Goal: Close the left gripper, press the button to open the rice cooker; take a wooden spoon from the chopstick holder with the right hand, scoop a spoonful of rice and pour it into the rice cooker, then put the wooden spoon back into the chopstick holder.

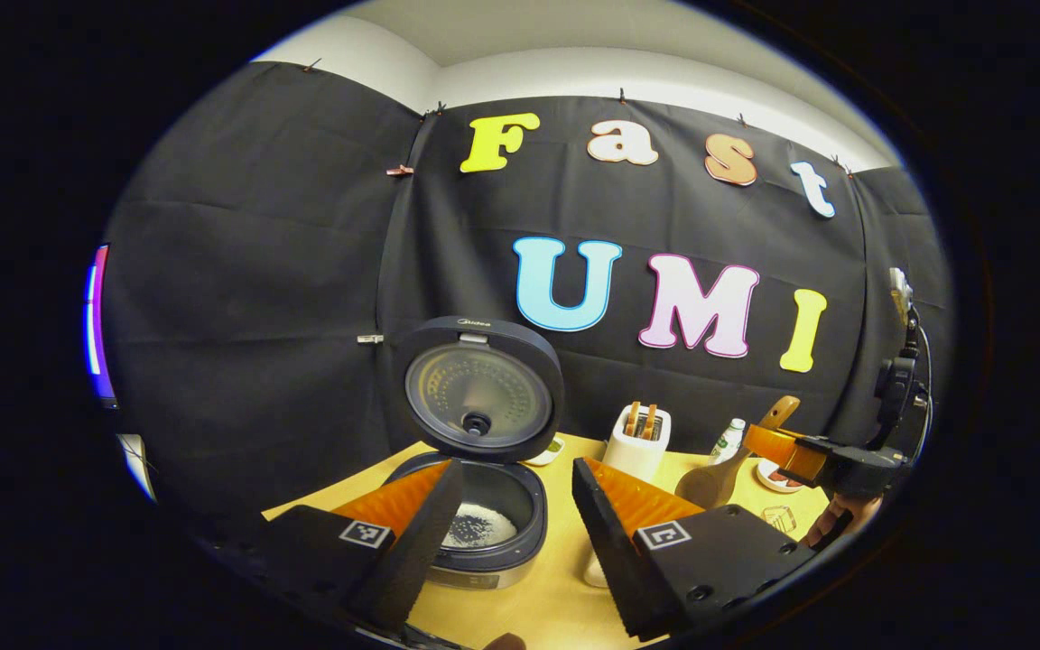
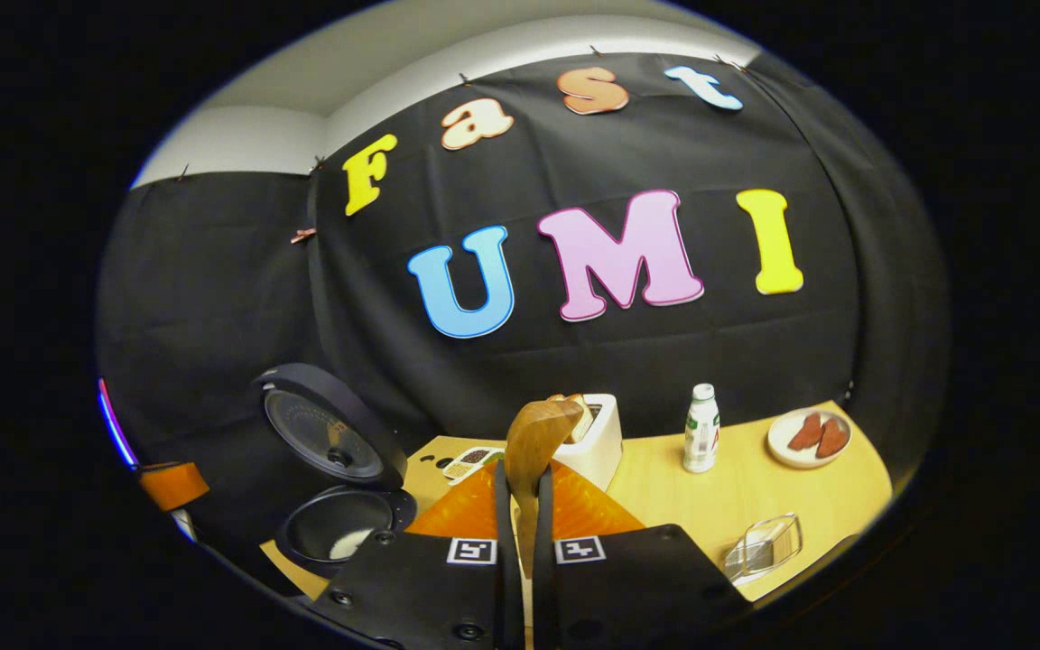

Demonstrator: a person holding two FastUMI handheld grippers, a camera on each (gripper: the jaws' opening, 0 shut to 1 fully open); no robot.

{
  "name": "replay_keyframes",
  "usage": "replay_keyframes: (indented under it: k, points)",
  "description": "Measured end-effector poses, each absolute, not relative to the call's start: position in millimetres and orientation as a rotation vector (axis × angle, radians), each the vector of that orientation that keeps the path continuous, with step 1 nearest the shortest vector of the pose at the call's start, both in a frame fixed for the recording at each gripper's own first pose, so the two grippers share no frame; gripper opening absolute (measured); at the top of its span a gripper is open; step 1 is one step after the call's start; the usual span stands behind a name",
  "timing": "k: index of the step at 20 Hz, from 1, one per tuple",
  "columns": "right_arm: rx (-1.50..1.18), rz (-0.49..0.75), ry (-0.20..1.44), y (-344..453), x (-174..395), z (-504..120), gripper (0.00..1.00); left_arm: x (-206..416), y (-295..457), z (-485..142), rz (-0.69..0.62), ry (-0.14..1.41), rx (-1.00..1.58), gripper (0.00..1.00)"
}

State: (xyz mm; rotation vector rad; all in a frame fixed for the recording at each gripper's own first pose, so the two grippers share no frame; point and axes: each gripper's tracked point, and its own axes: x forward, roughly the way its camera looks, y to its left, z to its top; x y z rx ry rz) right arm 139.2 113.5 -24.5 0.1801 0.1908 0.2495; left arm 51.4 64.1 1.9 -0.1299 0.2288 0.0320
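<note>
While the rice cooker [image 1: 484, 506] sits open at the left end of the desk [image 2: 719, 496], its lid [image 1: 482, 390] upright and a small patch of rice [image 1: 478, 525] showing in the pot, what remains by my reading is returning the wooden spoon [image 2: 533, 451] to the white holder [image 1: 637, 447] near the back edge

Jaws of the right gripper [image 2: 520, 506] are clamped on the spoon handle, bowl end pointing up and forward; in the left gripper view the same spoon [image 1: 720, 477] hangs bowl-down from that gripper [image 1: 804, 456], to the right of the holder. Jaws of the left gripper [image 1: 515, 519] stand apart, holding nothing, hovering in front of the cooker

Risks from here, as I judge them:
- the grip is narrow and on a smooth handle, so the spoon could swivel or slip when it is tilted toward the holder
- the holder is light-looking and tall, with other utensils [image 1: 639, 420] already in it; a spoon coming in at an angle could catch on them or on the rim and tip the holder over
- a small bottle [image 2: 701, 429] stands on the desk to the right of the holder and could be knocked by a wide swing
- letting go before the spoon is well inside would drop it on the desk

I cannot tell whether any rice clings to the spoon
</note>
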Motion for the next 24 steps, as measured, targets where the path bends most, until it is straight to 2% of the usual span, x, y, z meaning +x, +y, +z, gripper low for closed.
replay_keyframes:
  k: [6, 10, 20, 24]
  points:
    - [-0.007, 0.313, 0.116, 112, 128, -13, 0.08, 58, 34, 4, 0.002, 0.222, -0.139, 0.84]
    - [-0.02, 0.328, 0.083, 102, 127, -10, 0.09, 59, 18, 5, -0.011, 0.22, -0.142, 0.84]
    - [0.03, 0.191, 0.132, 6, 138, -30, 0.08, 64, -29, 6, -0.036, 0.211, -0.139, 0.84]
    - [0.009, 0.124, 0.159, -43, 137, -42, 0.08, 67, -35, 14, 0.018, 0.166, -0.13, 0.84]
